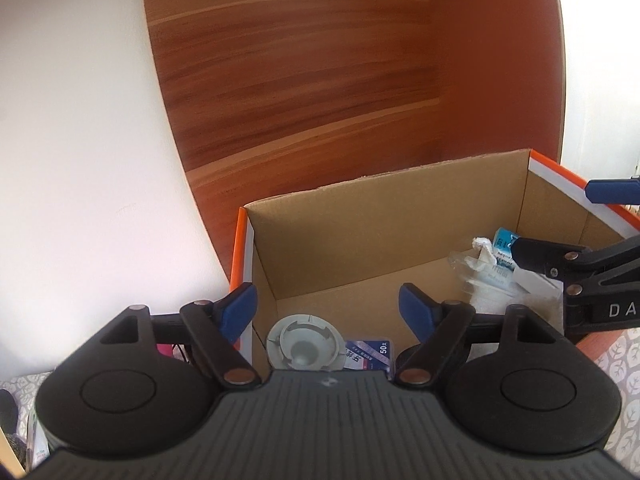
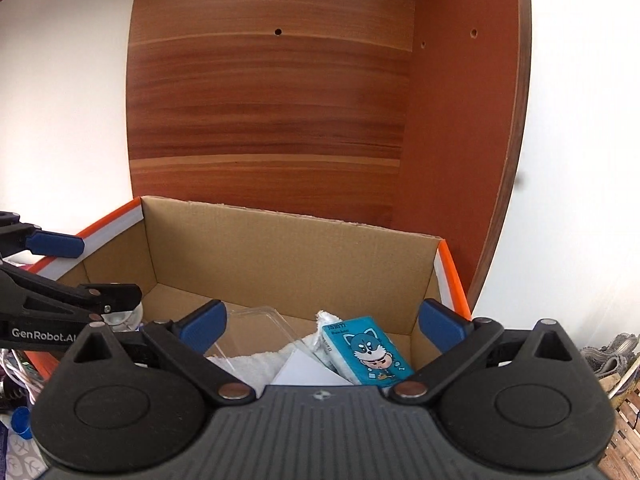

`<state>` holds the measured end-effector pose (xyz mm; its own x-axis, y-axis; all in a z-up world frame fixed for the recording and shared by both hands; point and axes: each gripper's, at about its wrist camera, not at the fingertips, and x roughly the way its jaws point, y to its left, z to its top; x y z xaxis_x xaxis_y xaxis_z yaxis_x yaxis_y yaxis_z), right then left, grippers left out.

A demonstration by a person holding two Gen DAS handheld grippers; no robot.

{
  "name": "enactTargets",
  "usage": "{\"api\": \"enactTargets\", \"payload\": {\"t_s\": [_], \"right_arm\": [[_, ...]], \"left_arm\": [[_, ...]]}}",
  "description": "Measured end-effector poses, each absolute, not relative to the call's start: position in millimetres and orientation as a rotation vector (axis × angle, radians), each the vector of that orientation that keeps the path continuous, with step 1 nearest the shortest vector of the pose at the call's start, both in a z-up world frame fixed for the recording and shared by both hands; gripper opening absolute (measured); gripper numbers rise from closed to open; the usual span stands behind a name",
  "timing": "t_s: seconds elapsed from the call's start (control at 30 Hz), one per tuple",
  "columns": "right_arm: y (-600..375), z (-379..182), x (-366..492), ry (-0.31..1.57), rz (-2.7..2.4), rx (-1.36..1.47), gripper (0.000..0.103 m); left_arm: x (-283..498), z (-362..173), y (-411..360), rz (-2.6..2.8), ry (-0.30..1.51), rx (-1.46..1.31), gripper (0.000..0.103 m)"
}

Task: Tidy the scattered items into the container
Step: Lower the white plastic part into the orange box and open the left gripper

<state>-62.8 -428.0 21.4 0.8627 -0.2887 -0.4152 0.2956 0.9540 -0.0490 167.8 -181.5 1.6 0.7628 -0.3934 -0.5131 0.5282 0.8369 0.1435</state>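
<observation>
An open cardboard box (image 1: pixel 348 232) with orange-and-white outer sides stands against a wooden panel; it also shows in the right wrist view (image 2: pixel 280 248). My left gripper (image 1: pixel 328 312) is open and empty over the box's left end, above a grey round lid (image 1: pixel 306 346) and a small blue-and-white packet (image 1: pixel 370 354). My right gripper (image 2: pixel 322 322) is open and empty over the right end, above a teal cartoon tissue pack (image 2: pixel 366 350), a white cloth (image 2: pixel 248 364) and clear plastic wrap (image 2: pixel 260 320). Each gripper shows at the other view's edge.
The wooden panel (image 2: pixel 268 96) rises right behind the box, with a side board (image 2: pixel 460 120) at its right. Loose items and cables (image 2: pixel 16 376) lie left of the box on a patterned cloth (image 1: pixel 620 360). A white wall (image 1: pixel 80 140) is at the left.
</observation>
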Motion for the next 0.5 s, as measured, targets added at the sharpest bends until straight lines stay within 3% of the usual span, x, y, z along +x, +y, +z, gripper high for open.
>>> {"api": "enactTargets", "payload": {"t_s": [0.3,0.37,0.5], "right_arm": [[-392,39,-85,0.347,-0.234,0.014,0.103],[-381,40,-89,0.336,-0.206,0.017,0.103],[-354,40,-93,0.331,-0.146,0.006,0.103]], "left_arm": [[143,22,-138,-0.488,0.41,0.23,0.093],[136,23,-130,-0.479,0.403,0.23,0.1],[121,23,-112,-0.451,0.379,0.252,0.1]]}}
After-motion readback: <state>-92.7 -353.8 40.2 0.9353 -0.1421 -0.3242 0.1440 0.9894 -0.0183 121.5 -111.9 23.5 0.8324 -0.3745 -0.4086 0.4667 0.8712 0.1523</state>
